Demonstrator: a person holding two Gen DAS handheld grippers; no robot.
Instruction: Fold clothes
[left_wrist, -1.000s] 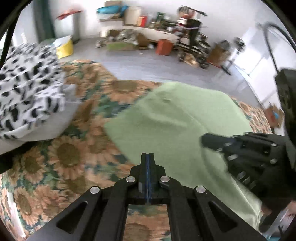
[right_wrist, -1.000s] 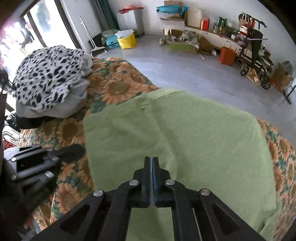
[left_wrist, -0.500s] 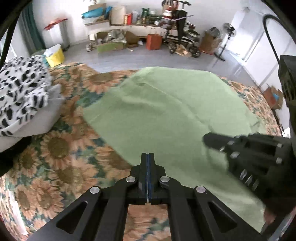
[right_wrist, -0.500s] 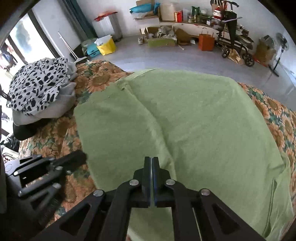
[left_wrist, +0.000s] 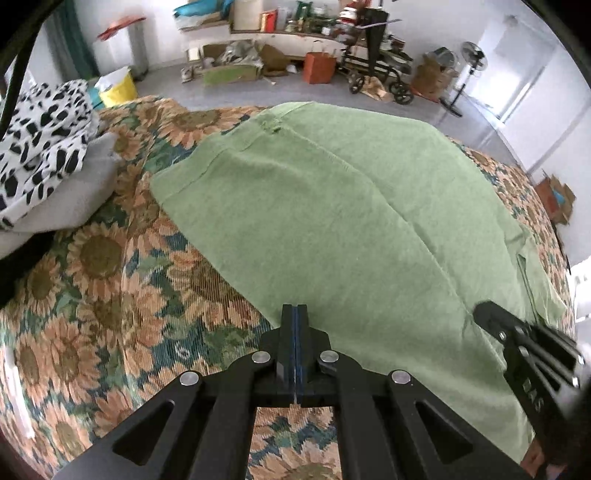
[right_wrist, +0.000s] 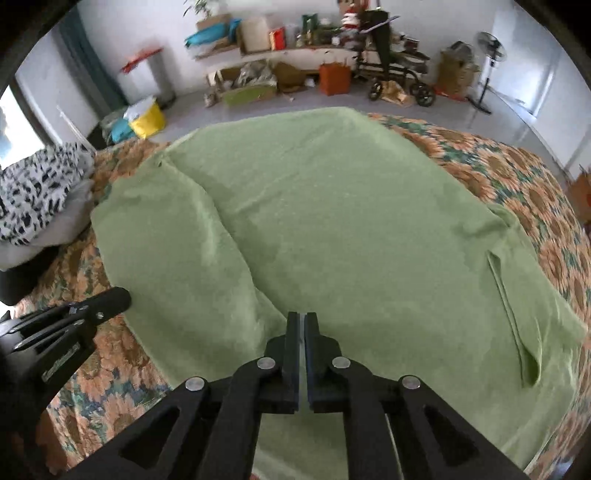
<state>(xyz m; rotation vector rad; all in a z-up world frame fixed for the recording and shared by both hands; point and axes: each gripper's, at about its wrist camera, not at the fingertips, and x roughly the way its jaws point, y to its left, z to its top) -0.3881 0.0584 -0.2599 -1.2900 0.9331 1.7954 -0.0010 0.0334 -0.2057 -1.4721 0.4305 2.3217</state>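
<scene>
A light green garment (left_wrist: 332, 206) lies spread on the sunflower bedspread (left_wrist: 110, 295), with a soft ridge running diagonally across it. One sleeve (right_wrist: 517, 295) lies flat on its right side. My left gripper (left_wrist: 294, 314) is shut, its tip over the garment's near left edge, and nothing shows between the pads. My right gripper (right_wrist: 303, 321) is shut above the near middle of the cloth and holds nothing. In the right wrist view the left gripper (right_wrist: 118, 297) hangs over the bedspread just off the cloth's left edge. In the left wrist view the right gripper (left_wrist: 484, 310) is over the garment's right part.
A pile of black-and-white spotted cloth (left_wrist: 40, 122) on a grey pillow (left_wrist: 66, 195) sits at the bed's left. Beyond the bed are grey floor, a yellow bag (right_wrist: 147, 120), an orange bag (right_wrist: 334, 79), cluttered shelves (right_wrist: 280, 40), a walker and a fan (right_wrist: 489, 44).
Both grippers stay shut. The right gripper has slid rightwards across the garment and rolled. The left gripper has drifted a little towards the cloth's near edge.
</scene>
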